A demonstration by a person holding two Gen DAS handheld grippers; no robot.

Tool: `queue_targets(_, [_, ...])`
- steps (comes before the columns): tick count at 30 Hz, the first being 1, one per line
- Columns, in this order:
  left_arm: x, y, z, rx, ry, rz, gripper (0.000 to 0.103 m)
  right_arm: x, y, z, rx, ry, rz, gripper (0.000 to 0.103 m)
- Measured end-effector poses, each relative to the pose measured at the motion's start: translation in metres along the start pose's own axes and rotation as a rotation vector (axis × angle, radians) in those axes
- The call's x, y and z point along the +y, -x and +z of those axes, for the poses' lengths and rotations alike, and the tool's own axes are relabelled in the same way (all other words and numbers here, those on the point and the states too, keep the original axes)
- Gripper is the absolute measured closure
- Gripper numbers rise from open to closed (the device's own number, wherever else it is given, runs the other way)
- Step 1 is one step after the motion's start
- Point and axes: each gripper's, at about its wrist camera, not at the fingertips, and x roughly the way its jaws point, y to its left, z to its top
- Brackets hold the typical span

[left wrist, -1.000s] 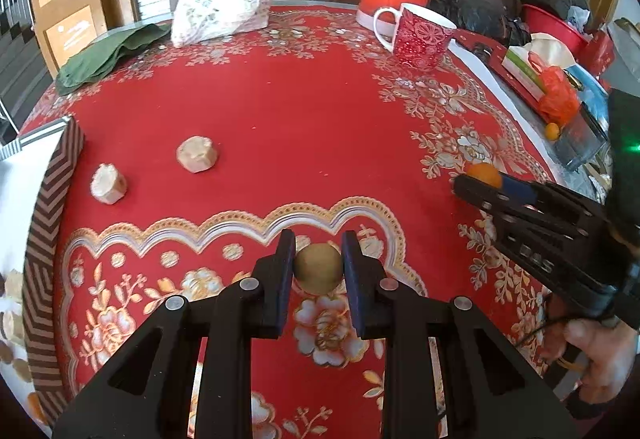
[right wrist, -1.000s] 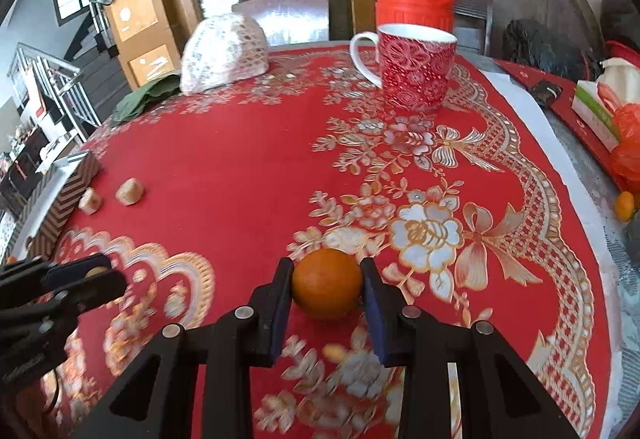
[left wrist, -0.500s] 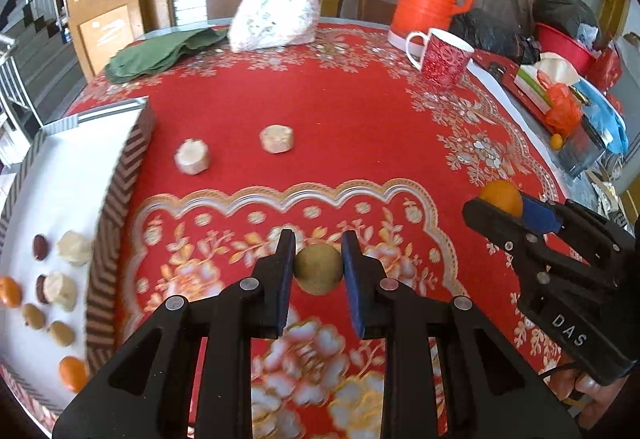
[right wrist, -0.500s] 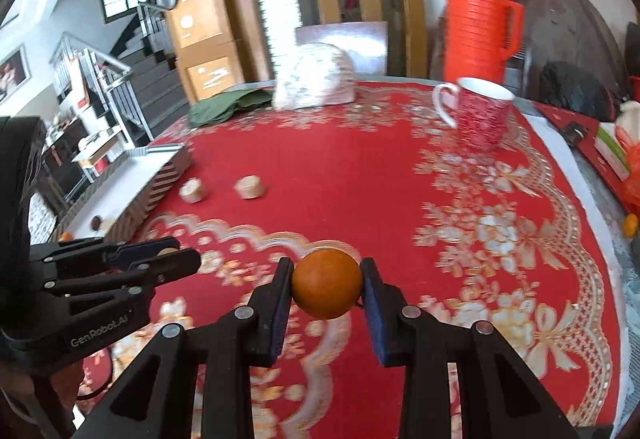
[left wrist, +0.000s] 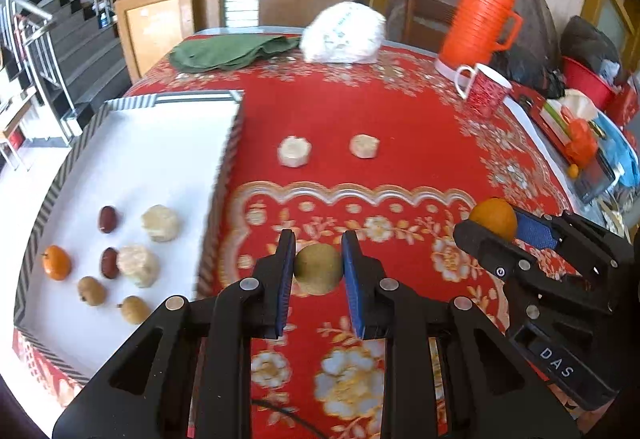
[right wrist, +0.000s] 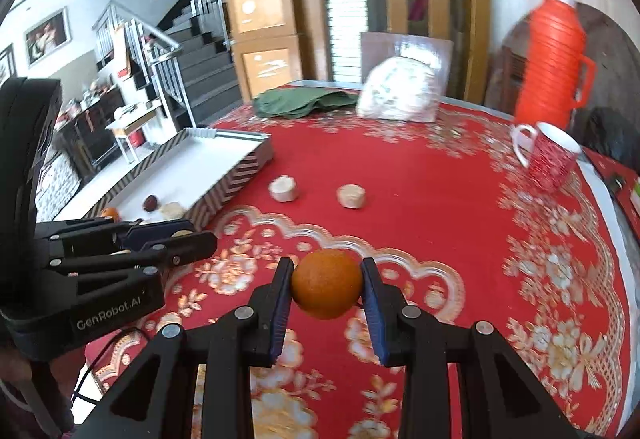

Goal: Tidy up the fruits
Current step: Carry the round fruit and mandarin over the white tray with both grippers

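Observation:
My left gripper (left wrist: 319, 267) is shut on a round brown-green fruit (left wrist: 318, 269), held above the red tablecloth. My right gripper (right wrist: 327, 289) is shut on an orange (right wrist: 327, 289), also held above the cloth; it shows at the right of the left wrist view (left wrist: 493, 219). A white tray with a striped rim (left wrist: 224, 159) lies at the left and holds several small fruits, among them a small orange (left wrist: 57, 262) and two red dates (left wrist: 107, 219). Two pale cut pieces (left wrist: 294, 151) (left wrist: 363, 146) lie on the cloth beyond the grippers.
A red mug (left wrist: 485, 95) and an orange thermos (left wrist: 478, 15) stand at the back right. A white bag (left wrist: 342, 33) and a green cloth (left wrist: 228, 51) lie at the far edge. Clutter lines the right edge. Stairs are beyond the left side.
Both grippers have risen and pulled back with their fruits still held. The view has swung left, so the tray and its fruits now show more fully.

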Motion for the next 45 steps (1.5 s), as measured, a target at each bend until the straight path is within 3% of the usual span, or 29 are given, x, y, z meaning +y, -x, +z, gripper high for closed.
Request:
queue_targets(15, [0.091,0.020,0.009,-0.011,0.125,0.069,0.080,0.075,-0.035,0.035,0.032,0.142,0.110,0.071])
queue_targets(24, [0.156,0.012,0.024,0.010,0.246,0.119,0.081,0.116,-0.072,0.056,0.067,0.194,0.204,0.071])
queue_targets(33, [0.194,-0.016,0.028,0.066,0.323,0.139,0.081,0.154,-0.121,0.073,0.129,0.261,0.261,0.071])
queue_targets(45, [0.218,-0.043,0.026,0.120,0.368,0.169,0.080,0.166,-0.202,0.093,0.222,0.252,0.278,0.071])
